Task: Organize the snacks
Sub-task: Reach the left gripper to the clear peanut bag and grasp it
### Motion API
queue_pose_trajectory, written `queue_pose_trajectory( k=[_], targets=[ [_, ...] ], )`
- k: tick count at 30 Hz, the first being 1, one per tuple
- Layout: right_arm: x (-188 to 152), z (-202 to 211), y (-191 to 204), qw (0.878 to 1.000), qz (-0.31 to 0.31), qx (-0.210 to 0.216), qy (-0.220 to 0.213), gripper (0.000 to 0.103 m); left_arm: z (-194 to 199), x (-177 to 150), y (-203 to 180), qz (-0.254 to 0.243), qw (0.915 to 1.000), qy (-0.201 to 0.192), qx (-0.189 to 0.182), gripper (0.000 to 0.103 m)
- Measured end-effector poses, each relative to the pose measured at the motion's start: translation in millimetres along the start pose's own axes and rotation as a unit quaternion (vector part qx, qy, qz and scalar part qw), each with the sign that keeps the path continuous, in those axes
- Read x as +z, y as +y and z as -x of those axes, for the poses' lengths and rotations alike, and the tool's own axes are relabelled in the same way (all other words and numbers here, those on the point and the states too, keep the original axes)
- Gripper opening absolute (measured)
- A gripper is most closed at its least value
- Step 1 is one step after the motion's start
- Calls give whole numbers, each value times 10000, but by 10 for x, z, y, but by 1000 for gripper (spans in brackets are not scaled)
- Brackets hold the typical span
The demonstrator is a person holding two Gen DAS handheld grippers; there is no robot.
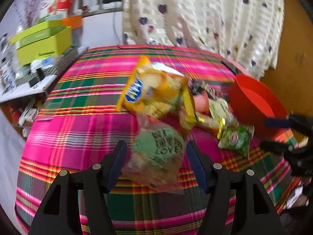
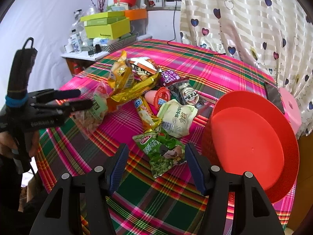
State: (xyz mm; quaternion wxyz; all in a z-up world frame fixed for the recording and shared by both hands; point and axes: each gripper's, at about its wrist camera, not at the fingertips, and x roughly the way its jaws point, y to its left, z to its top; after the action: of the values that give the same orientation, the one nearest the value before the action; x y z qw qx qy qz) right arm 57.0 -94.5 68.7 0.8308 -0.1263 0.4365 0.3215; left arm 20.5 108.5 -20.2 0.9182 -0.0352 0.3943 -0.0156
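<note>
- My left gripper (image 1: 155,153) has its fingers (image 1: 119,154) spread, one on either side of a clear bag with a green label (image 1: 158,152); the pads stand clear of the wrapper and press on nothing.
- My right gripper (image 2: 156,156) is spread wide too, its fingers (image 2: 192,162) flanking a green pea packet (image 2: 164,154) that lies flat on the plaid tablecloth (image 2: 176,205), with gaps on both sides.
- From the right wrist camera I can see the left gripper side-on at the cloth's left edge, tips against that clear bag (image 2: 92,113).
- The snacks sit in one heap around the middle of the table: a yellow chip bag (image 1: 150,90), a gold foil wrapper (image 2: 135,90), a pale green pouch (image 2: 176,117), a small round red-lidded cup (image 2: 162,98) and a dark striped packet (image 2: 187,94).
- A red plastic basket (image 2: 254,146) stands tilted at the table's right edge, just beside the pea packet, its opening facing my right camera.
- Beyond the table's far left corner there are lime-green boxes (image 2: 107,27) stacked on a side shelf, and a heart-print curtain (image 2: 244,19) hangs behind the far edge.
- The left wrist view is blurred, so the label print is unreadable to me.
</note>
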Motion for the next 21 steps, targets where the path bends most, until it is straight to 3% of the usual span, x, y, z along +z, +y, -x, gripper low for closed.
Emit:
queue_pose_trajectory(
  k=[4, 9, 14, 21],
  targets=[
    [17, -30, 14, 10000, 19, 1, 22, 59, -118, -79, -86, -292, 9993, 212, 104, 64],
    [30, -66, 36, 10000, 40, 27, 58, 59, -225, -124, -115, -267, 9987, 344, 267, 66],
    [88, -100, 35, 10000, -1, 38, 44, 59, -271, -128, -73, 64, 9990, 315, 317, 66],
    [273, -167, 20, 9994, -231, 236, -46, 59, -166, -179, 46, 510, 9983, 89, 250, 57]
  ],
)
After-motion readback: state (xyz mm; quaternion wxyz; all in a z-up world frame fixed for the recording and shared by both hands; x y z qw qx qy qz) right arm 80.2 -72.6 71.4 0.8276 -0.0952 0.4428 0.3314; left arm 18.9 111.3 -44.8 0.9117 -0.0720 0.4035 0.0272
